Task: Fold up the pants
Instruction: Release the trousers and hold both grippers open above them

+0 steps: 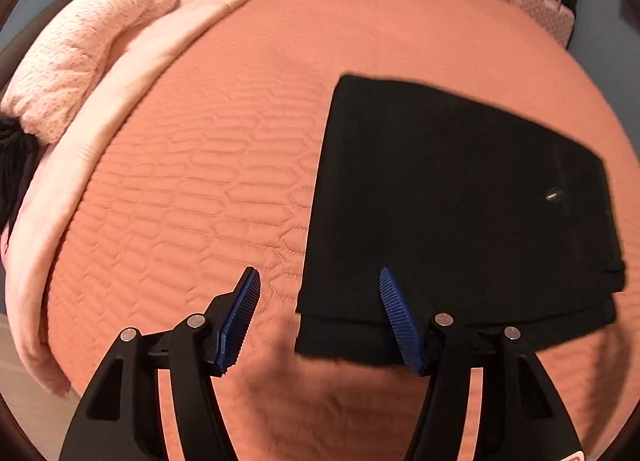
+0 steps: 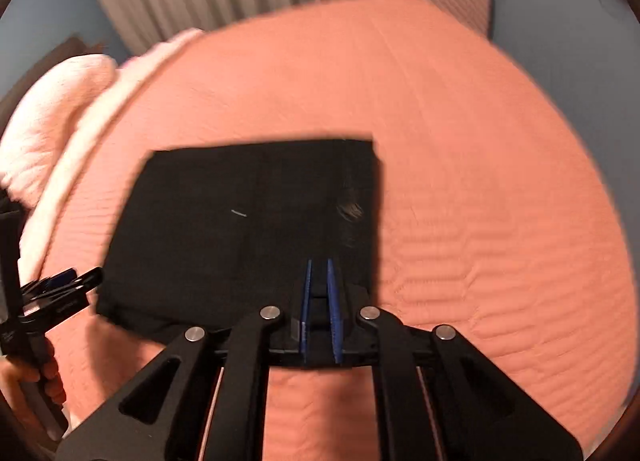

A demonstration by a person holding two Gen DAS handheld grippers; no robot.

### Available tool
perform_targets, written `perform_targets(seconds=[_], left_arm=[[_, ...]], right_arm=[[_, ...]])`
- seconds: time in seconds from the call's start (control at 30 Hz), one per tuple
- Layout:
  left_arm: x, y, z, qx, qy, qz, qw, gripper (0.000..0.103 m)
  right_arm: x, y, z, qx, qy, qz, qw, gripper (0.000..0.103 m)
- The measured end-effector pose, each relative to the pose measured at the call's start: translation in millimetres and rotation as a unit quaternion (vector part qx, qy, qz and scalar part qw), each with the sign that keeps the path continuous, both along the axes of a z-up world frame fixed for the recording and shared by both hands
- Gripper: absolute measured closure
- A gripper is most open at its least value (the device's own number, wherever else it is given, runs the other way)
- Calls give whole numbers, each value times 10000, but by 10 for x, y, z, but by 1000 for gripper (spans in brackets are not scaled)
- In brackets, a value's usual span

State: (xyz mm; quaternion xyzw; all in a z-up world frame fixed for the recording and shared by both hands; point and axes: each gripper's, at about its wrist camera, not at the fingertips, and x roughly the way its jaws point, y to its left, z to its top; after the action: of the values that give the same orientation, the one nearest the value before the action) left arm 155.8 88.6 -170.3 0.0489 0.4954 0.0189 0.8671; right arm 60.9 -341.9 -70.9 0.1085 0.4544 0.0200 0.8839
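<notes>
Lying folded into a flat square on the orange quilted bed (image 1: 240,109), the black pants (image 1: 460,201) sit at the left hand-held gripper (image 1: 320,281)'s two o'clock, its jaws spread wide; the right hand-held gripper (image 2: 319,269) hovers nearly pressed together over their near edge, pinching nothing I can make out.

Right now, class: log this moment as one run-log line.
pants: folded, flat on bedspread | left gripper: jaws open, empty | right gripper: jaws nearly shut, over pants edge

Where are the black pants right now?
The folded black pants lie flat on the orange quilted bedspread, right of centre in the left wrist view, with the pink blanket off to the left at the bed's edge.
</notes>
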Motion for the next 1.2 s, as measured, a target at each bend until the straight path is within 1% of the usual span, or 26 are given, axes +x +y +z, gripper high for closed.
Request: perform_targets(seconds=[0.03,0.1,0.13,0.17,0.2,0.23,0.27,0.3,0.33,0.4,0.5,0.53,0.6,0.67,0.7,0.77,0.8,0.83,0.93,1.0,1.1,1.2], left_arm=[[-104,-51,141,-22,-85,-66,9999,42],[-194,-133,303,-74,-207,-204,9996,42],[-272,-192,389,-61,-299,-242,9992,42],[-369,-258,498,-32,-405,-295,9987,42],[-370,-301,605,-16,-486,-335,9983,42],[-406,-323,656,-4,-548,-363,9978,42],[-439,-363,706,-36,-581,-435,9974,42],[-485,-363,757,-77,-607,-484,9970,42],[-530,-318,797,-97,-637,-503,9967,42],[-572,-269,827,-148,-689,-582,9958,42],[-693,-323,895,-149,-762,-670,9947,41],[-730,-332,931,-143,-793,-676,9945,38],[-755,-358,900,-141,-845,-699,9939,31],[-794,-358,918,-110,-881,-706,9935,31],[-815,-363,939,-103,-889,-705,9935,30],[-832,-366,951,-101,-913,-731,9931,26],[-848,-368,968,-93,-965,-746,9925,20],[-863,-378,978,-38,-1018,-751,9920,17],[-907,-428,1009,300,-1187,-748,9897,17],[-911,-459,1006,453,-1179,-758,9891,17],[-888,-469,985,575,-1105,-685,9898,17],[-867,-444,983,521,-1096,-676,9903,17]], right_arm=[[-74,70,127,64,-104,27,9999,94],[-27,184,296,40,-198,13,9998,94],[-214,176,389,-48,-293,25,9996,94],[-245,244,446,-141,-345,47,9993,94],[-273,280,501,-225,-397,37,9989,92],[-312,200,494,-244,-431,21,9988,82],[-393,118,541,-262,-502,-11,9984,63],[-473,149,594,-302,-605,-69,9977,51],[-494,130,723,-373,-692,-104,9968,38],[-629,225,881,-675,-897,-105,9936,36],[-736,263,1004,-709,-997,-181,9923,33],[-756,265,1027,-706,-1008,-204,9922,30],[-803,294,1056,-751,-1043,-263,9914,27],[-829,322,1058,-828,-1051,-320,9905,16],[-843,339,1062,-835,-1059,-334,9903,15],[-867,386,1058,-844,-1075,-363,9900,9],[-872,403,1064,-852,-1080,-360,9898,9],[-882,428,1082,-865,-1084,-375,9896,9],[-863,438,1091,-879,-1094,-408,9893,9],[-839,439,1096,-890,-1095,-409,9892,9],[-805,456,1083,-947,-1076,-389,9889,9],[-807,455,1086,-963,-1090,-395,9886,9]])
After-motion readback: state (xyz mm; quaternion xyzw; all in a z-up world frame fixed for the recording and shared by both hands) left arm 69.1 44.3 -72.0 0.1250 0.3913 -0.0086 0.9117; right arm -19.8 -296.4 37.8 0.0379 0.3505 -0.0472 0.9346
